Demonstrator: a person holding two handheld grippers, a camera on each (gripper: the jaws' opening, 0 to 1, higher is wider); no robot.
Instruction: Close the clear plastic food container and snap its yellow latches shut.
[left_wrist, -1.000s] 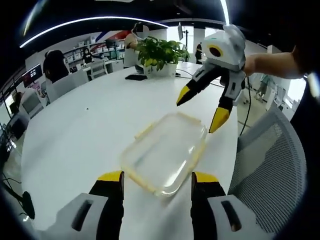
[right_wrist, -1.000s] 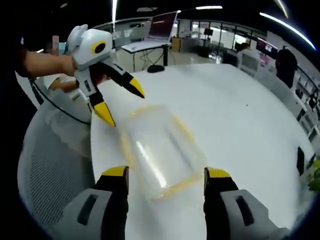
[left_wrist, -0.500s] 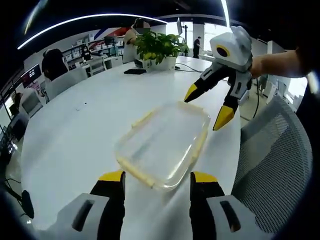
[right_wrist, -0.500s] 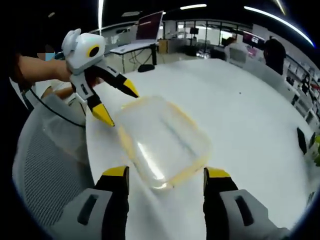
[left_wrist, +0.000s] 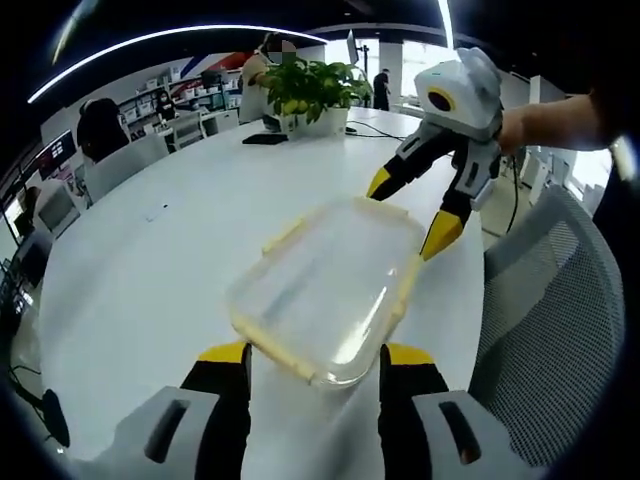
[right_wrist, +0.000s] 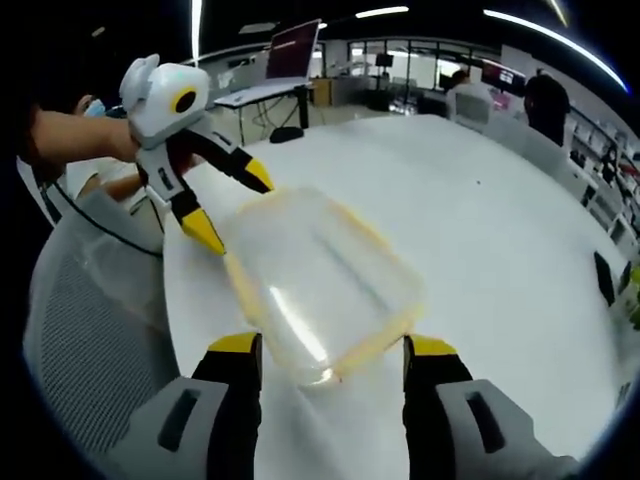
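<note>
A clear, yellow-edged container (left_wrist: 325, 290) with its lid on is flanked on the table (left_wrist: 150, 260) by 2 wide-open, empty grippers: left gripper (left_wrist: 312, 362), right gripper (right_wrist: 320, 355).

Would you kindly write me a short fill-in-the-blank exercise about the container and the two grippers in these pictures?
1. The clear container rests on a round table whose colour is ____.
2. The container's latches are coloured ____.
3. Both the left gripper and the right gripper have their jaws ____, one at each end of the container.
4. In the left gripper view, a potted ____ stands at the table's far edge.

Missing words: white; yellow; open; plant
</note>
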